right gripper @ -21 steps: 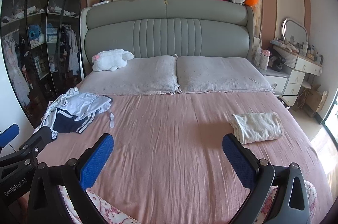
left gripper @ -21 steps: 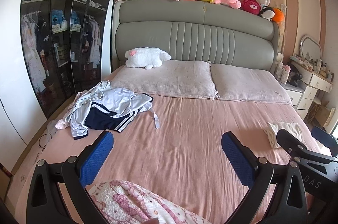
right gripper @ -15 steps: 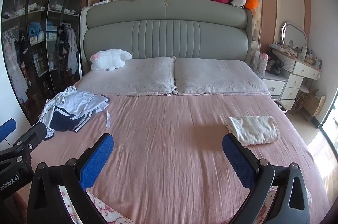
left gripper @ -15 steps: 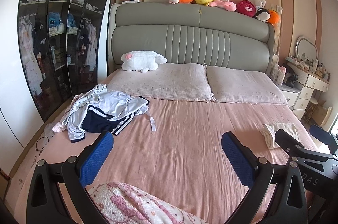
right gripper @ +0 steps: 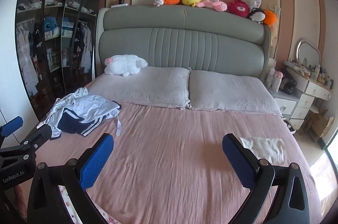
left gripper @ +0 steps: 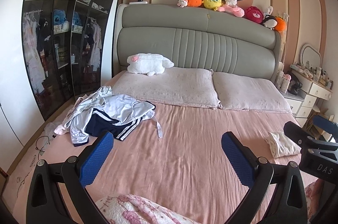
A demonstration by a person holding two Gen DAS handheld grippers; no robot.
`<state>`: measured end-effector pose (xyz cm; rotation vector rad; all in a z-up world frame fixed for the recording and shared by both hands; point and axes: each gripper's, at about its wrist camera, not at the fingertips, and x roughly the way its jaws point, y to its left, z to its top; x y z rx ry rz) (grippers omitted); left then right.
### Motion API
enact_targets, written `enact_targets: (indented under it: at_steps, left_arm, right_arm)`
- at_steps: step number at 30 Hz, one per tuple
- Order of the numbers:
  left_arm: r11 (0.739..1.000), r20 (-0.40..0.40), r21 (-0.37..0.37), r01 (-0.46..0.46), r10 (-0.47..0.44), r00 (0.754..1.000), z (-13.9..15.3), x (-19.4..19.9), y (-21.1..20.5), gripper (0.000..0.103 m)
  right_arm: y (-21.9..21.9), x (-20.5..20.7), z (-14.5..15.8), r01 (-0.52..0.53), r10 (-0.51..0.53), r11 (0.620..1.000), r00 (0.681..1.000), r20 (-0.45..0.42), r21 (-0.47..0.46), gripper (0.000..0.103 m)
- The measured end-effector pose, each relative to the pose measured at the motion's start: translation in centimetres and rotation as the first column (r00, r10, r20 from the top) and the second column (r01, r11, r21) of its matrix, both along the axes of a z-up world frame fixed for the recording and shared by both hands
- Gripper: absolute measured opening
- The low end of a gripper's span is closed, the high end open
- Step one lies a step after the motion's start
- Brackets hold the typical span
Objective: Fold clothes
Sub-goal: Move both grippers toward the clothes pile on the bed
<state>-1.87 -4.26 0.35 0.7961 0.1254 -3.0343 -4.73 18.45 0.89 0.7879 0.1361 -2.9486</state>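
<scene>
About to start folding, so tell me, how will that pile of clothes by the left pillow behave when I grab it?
The pile of clothes looks floppy: it lies crumpled. Pieces overlap, so several may lift together. Its loose strap will probably dangle.

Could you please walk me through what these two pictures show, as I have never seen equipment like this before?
There is no robot here: a person holds one set of tongs in each hand, and a wide-angle camera on each looks forward along its two blue-padded fingers. One picture comes from the left tongs, the other from the right tongs; each also catches the other tool at its edge. Both stand wide open and hold nothing.

Ahead is a bed with a pink sheet. On its left side lies a loose pile of clothes, white pieces over dark shorts with white stripes, waiting to be folded. On the right lies a folded white cloth. At the head are two pillows and a white plush toy. A patterned pink fabric shows at the bottom edge.
</scene>
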Motion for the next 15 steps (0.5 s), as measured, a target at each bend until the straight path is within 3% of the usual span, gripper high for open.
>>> enact_targets:
  at_steps: [6, 10, 12, 14, 15]
  left_arm:
    - [0.997, -0.029, 0.039, -0.070, 0.071, 0.997, -0.1, -0.3, -4.5, 0.103]
    - [0.992, -0.028, 0.036, -0.119, 0.120, 0.992, -0.6, -0.7, -7.7, 0.103]
    - [0.988, -0.025, 0.010, -0.154, 0.154, 0.988, -1.0, -1.2, -9.1, 0.103]
    - [0.981, -0.049, 0.011, -0.193, 0.194, 0.980, -1.3, -1.4, -10.8, 0.103]
    - [0.977, -0.067, 0.022, -0.212, 0.213, 0.975, -1.3, -1.4, -11.7, 0.103]
  right_arm:
    - [-3.5, -3.7, -1.3, -0.078, 0.070, 0.991, 0.994, 0.080, 0.104, 0.103]
    - [-5.0, -5.1, -2.4, -0.129, 0.123, 0.990, 0.988, 0.098, 0.060, 0.103]
    - [-5.9, -4.9, -1.6, -0.156, 0.155, 0.987, 0.988, 0.026, 0.039, 0.103]
    - [-6.4, -3.2, 0.7, -0.143, 0.146, 0.989, 0.976, -0.161, 0.030, 0.103]
    - [-6.6, -2.4, 1.8, -0.149, 0.147, 0.989, 0.955, -0.257, 0.011, 0.103]
